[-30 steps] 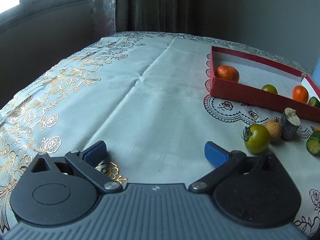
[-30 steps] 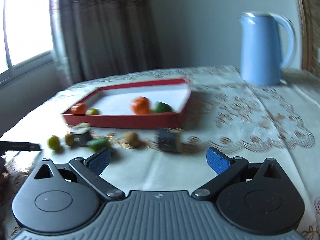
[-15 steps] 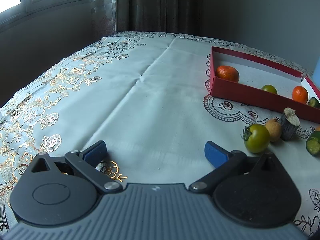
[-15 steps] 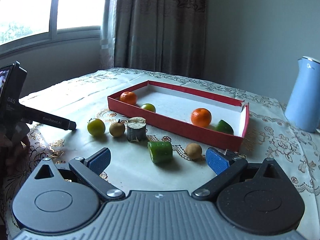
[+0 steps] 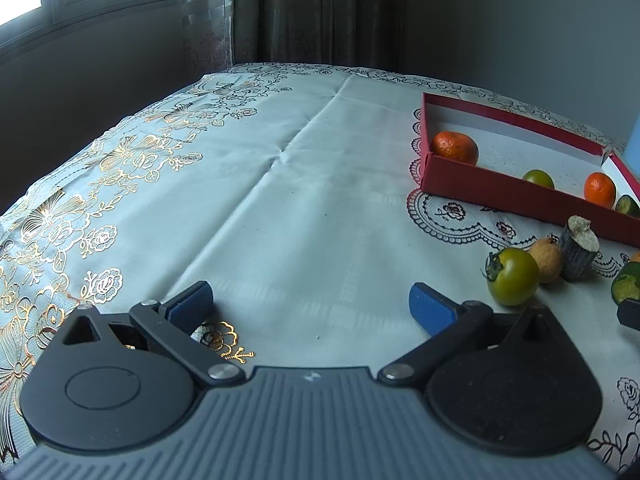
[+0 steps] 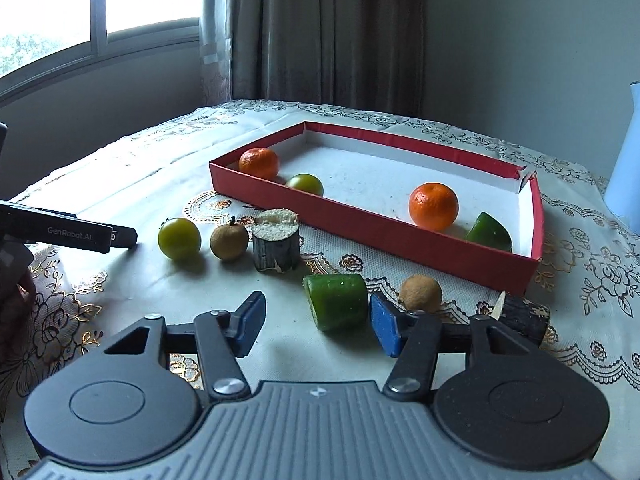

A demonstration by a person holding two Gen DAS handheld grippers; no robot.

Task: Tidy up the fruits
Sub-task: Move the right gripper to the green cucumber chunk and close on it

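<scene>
The red tray [image 6: 400, 232] lies on the patterned tablecloth [image 6: 140, 184] and serves as the landmark; inside it, seen from the right wrist, an orange mandarin [image 6: 259, 163] sits in the near-left corner with a green tomato [image 6: 306, 185] just beside it against the front wall, a second mandarin [image 6: 433, 205] rests toward the right end, and a green cucumber wedge [image 6: 489, 232] lies next to that, close to the tray's right wall; in front of the tray, on the cloth, a row runs from left to right: a green tomato with a stem [image 6: 179, 238], a brown longan [image 6: 229, 241], and a dark stump-like piece with a pale cut top [image 6: 276, 245], the last standing just before the front wall; nearer the camera a cucumber chunk [image 6: 337, 301] lies on its side, with a second brown longan [image 6: 421, 293] just to its right and a dark bark-covered stick [image 6: 520, 318] beyond that, below the tray's right corner; the right gripper [image 6: 318, 326] is closing, its blue pads either side of the cucumber chunk's near end but not yet pressing on it; the left gripper [image 5: 314, 306] rests spread wide over bare cloth well left of the tray, holding nothing; a pale blue kettle [image 6: 628, 168] stands past the tray's right end.
</scene>
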